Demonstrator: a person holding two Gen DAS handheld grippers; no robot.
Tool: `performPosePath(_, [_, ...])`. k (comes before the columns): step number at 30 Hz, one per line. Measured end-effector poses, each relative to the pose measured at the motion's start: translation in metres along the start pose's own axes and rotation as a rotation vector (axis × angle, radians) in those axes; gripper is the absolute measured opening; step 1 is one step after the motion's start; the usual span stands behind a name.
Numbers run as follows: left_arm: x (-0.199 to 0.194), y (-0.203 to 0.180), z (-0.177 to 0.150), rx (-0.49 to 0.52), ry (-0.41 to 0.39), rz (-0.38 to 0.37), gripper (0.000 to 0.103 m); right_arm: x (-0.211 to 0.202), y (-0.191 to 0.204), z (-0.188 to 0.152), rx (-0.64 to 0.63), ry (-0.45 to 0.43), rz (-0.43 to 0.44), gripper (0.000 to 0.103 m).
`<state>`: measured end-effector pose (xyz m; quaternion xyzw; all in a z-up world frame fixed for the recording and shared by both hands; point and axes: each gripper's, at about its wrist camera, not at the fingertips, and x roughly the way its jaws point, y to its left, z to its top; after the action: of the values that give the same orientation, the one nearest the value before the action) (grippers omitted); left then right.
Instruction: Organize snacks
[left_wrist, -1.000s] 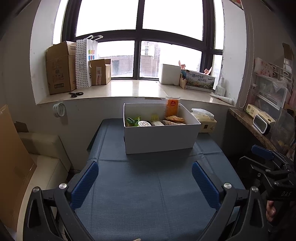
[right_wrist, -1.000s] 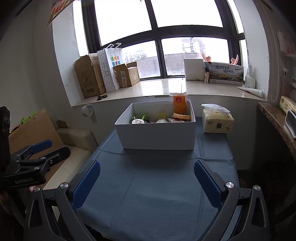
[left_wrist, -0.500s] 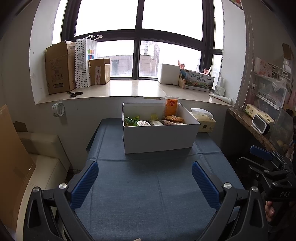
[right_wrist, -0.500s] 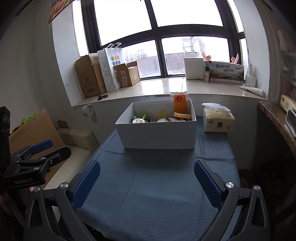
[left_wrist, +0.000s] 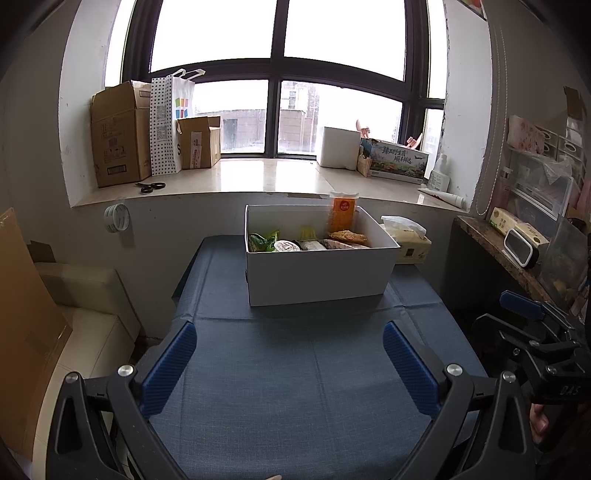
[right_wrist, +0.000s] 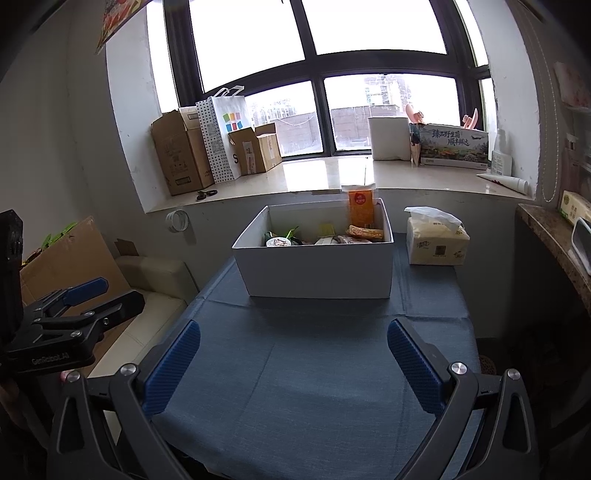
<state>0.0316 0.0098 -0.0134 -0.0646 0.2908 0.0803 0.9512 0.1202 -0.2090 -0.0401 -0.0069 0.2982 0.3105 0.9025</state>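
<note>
A white box (left_wrist: 317, 277) (right_wrist: 317, 269) stands at the far middle of the blue-clothed table (left_wrist: 295, 387) (right_wrist: 314, 387). Inside it are several snacks: an upright orange packet (left_wrist: 343, 216) (right_wrist: 361, 209), a green packet (left_wrist: 262, 242), a round lidded cup (left_wrist: 286, 246) (right_wrist: 277, 242) and a flat brown packet (left_wrist: 347, 236) (right_wrist: 364, 232). My left gripper (left_wrist: 288, 354) is open and empty, held above the near table. My right gripper (right_wrist: 291, 352) is also open and empty, well short of the box.
A tissue pack (left_wrist: 408, 240) (right_wrist: 436, 240) sits right of the box. Cardboard boxes (left_wrist: 120, 136), a paper bag (right_wrist: 223, 136) and scissors (left_wrist: 152, 187) are on the windowsill. A cream seat (left_wrist: 85, 314) stands left of the table, a stone shelf (left_wrist: 495, 243) right.
Both grippers drifted slightly; the view of the box shifted a little. Both stayed open and empty. Nothing on the table moved.
</note>
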Motion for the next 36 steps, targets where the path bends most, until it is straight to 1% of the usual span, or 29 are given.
performPosePath(6, [0.0007,-0.0022,0.0011,0.004,0.003,-0.009,0.103,-0.0005,0.0018,0.0004,-0.002,-0.002,0.002,0.103])
performPosePath(36, [0.0004,-0.0053,0.0012,0.005,0.002,0.000,0.103,-0.0023,0.0005,0.0003,0.000,-0.009,0.006,0.103])
